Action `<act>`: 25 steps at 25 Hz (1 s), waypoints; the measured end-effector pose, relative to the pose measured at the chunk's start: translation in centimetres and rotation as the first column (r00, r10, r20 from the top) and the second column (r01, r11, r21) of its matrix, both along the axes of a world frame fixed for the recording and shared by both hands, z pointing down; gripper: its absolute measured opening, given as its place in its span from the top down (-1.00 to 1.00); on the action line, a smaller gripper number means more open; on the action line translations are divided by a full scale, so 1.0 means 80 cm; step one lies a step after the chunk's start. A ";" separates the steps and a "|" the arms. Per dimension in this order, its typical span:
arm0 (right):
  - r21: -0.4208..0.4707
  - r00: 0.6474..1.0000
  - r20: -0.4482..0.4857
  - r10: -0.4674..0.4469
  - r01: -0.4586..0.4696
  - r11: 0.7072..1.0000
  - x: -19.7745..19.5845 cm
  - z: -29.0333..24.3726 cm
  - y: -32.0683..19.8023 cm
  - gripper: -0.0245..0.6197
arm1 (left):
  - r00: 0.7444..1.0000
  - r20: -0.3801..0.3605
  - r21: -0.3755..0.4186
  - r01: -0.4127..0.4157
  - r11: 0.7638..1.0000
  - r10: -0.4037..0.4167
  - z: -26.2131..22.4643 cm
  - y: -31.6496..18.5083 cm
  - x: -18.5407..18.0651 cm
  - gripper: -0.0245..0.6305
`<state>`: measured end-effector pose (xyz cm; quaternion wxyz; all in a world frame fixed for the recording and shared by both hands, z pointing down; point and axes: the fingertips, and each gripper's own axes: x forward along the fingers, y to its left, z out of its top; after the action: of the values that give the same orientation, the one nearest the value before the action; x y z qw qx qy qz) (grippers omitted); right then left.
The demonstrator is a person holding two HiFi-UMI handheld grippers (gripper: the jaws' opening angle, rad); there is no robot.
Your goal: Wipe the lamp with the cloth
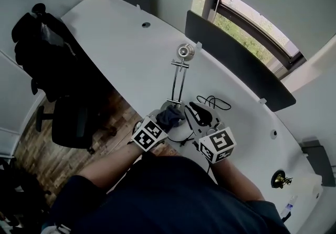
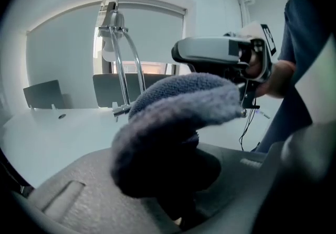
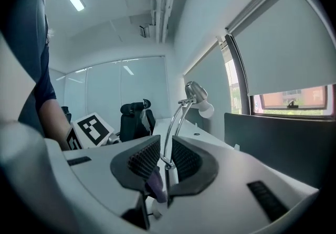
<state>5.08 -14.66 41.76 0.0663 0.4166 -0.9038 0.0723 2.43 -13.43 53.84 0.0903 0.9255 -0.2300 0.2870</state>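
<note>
Lamp [image 1: 179, 78] stands upright on the desk [image 1: 121, 44], directly ahead of both sets of fingers; its head sits at the far end of the twin rods. Your left gripper [image 1: 164, 121] has its fingers closed on the cloth [image 2: 173, 123]; the cloth bulges out past the fingertips and sits at the foot of the rods. Your right gripper [image 3: 164, 162] holds its fingers narrowly apart; the lamp rods line up with that gap; contact with the fingers cannot be confirmed. A fold of cloth shows just below the right fingertips; the right gripper lies close beside the left fingers; a black cable [image 1: 212, 103] lies just beyond the right fingertips.
</note>
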 end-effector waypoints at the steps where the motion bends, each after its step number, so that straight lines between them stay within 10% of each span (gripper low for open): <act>1: -0.001 1.000 0.009 -0.010 0.010 1.000 -0.001 -0.001 0.008 0.72 | 1.000 -0.025 -0.010 0.004 1.000 -0.004 -0.009 0.007 -0.002 0.70; 25: 0.030 0.987 0.047 -0.154 0.153 0.988 -0.031 -0.004 0.091 0.89 | 0.948 -0.312 0.160 0.109 0.981 -0.054 -0.149 0.073 -0.035 0.70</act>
<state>2.60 -7.42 41.43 0.0439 0.3447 -0.9354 0.0656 -0.38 -7.58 41.95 0.0550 0.9528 -0.2758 0.1146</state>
